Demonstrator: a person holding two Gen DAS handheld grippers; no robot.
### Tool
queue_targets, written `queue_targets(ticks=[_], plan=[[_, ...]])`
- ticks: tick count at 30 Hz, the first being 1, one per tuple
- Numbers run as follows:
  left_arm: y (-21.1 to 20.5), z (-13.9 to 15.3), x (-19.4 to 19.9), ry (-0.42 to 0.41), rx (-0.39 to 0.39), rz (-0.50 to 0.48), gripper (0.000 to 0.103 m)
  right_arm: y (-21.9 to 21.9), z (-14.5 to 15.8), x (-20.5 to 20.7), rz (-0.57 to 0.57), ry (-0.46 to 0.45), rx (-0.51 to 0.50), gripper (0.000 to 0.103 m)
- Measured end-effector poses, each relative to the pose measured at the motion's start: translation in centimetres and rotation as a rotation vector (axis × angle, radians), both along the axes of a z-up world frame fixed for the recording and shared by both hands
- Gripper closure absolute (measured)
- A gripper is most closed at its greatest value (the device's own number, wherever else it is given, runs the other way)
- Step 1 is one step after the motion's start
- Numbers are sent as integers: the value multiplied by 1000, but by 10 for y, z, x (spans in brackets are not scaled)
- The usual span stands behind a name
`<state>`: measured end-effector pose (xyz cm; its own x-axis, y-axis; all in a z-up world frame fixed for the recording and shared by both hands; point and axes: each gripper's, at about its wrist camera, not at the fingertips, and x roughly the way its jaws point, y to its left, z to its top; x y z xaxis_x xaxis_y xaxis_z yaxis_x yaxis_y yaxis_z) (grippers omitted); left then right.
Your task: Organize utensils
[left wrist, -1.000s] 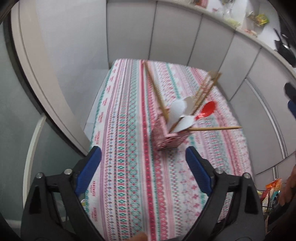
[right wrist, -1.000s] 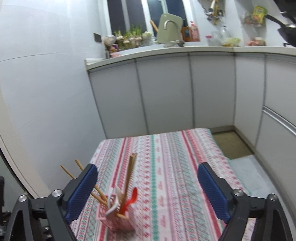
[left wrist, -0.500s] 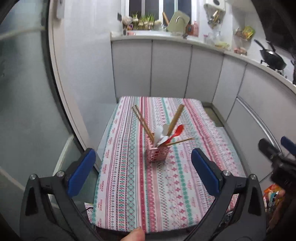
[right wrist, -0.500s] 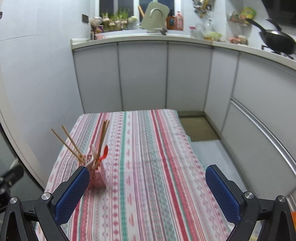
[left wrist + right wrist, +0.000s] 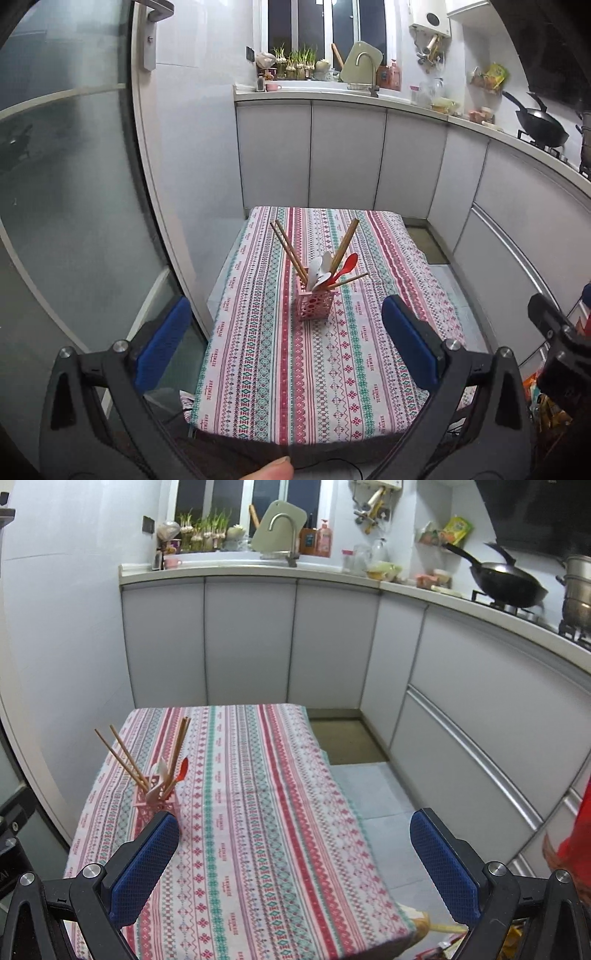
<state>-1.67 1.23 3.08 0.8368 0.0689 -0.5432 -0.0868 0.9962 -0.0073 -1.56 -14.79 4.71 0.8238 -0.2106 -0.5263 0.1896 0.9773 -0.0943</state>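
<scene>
Both grippers, left gripper (image 5: 284, 332) and right gripper (image 5: 295, 849), wide open, hold nothing. Pink holder (image 5: 316, 303) stands mid-table on striped cloth (image 5: 369, 369), near neither. Chopsticks (image 5: 289, 251), spoons (image 5: 320, 271) probably light, stiff, slippery; grip mid-shaft. Holder likely tips easily.

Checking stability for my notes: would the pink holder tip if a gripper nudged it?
Probably. The holder looks small and perforated, so likely light. Long chopsticks splay well above its rim, making it seem top-heavy. The tablecloth might also slide.
</scene>
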Motion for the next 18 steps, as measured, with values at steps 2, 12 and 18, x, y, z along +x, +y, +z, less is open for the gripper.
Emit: queue_targets(ticks=[2, 12, 18], plan=[[-2, 2, -4, -7, -2, -1, 1, 0, -1, 0, 5, 5, 6, 0], [-5, 2, -9, -7, 0, -15, 1, 8, 0, -1, 18, 13, 17, 0], [-6, 1, -10, -2, 1, -14, 1, 9, 3, -3, 40, -3, 44, 0]])
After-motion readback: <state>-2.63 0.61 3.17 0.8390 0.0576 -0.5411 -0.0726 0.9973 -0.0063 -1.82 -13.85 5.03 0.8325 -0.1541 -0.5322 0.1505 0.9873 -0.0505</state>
